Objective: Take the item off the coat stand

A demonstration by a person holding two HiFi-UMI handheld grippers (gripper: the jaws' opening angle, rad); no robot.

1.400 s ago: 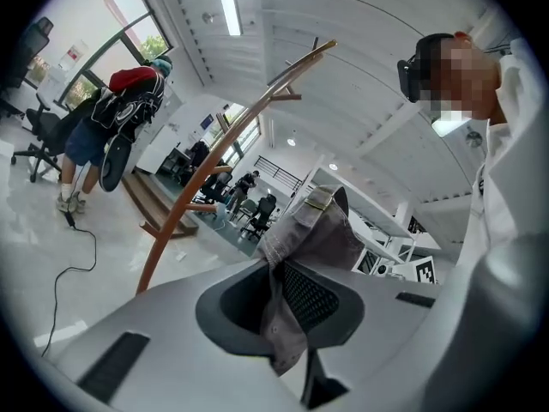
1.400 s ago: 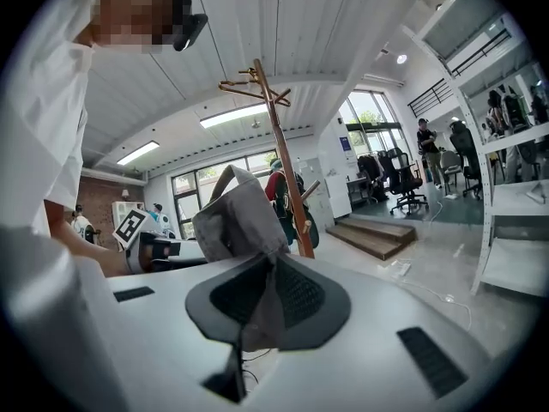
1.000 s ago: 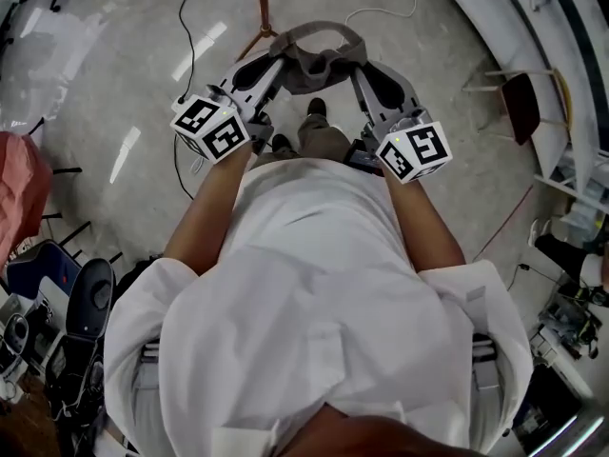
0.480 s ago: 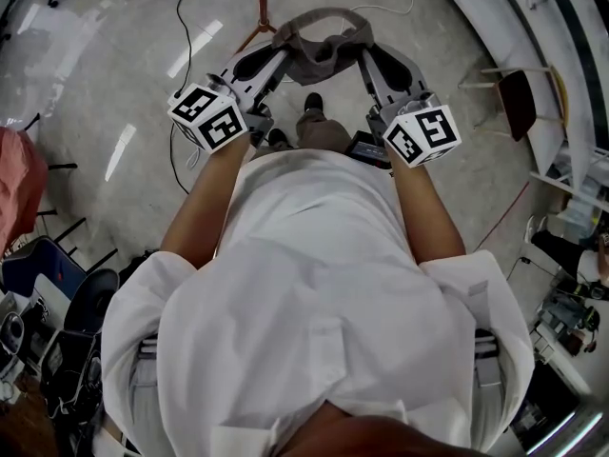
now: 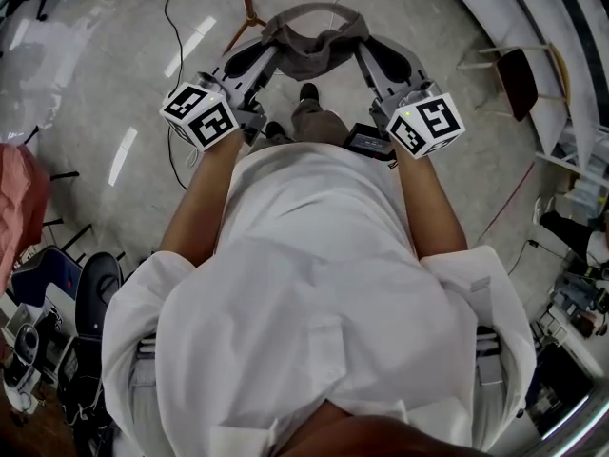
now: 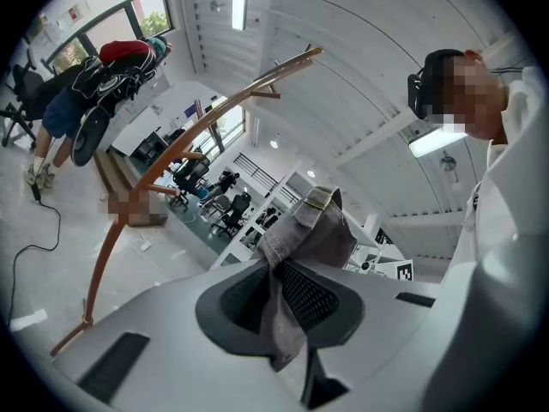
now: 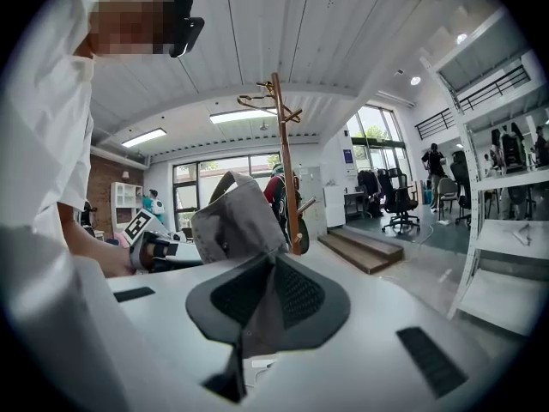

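Left side: your left gripper (image 5: 271,57) is pinched narrow on one edge of the grey cloth item (image 5: 314,48) — a fold runs between the pads.
Right side: your right gripper (image 5: 362,55) is clamped just as tight on the opposite edge, cloth pressed between its pads.
Item: hangs between both grippers ahead of your chest, its strap looping outward, off the coat stand (image 5: 245,8).
Stand: just beyond the left gripper, apart from the cloth, its legs on the floor (image 5: 105,74).
Open room: floor to your left and ahead — a cable (image 5: 174,36) trails by the stand, a chair (image 5: 519,93) well off to your right.
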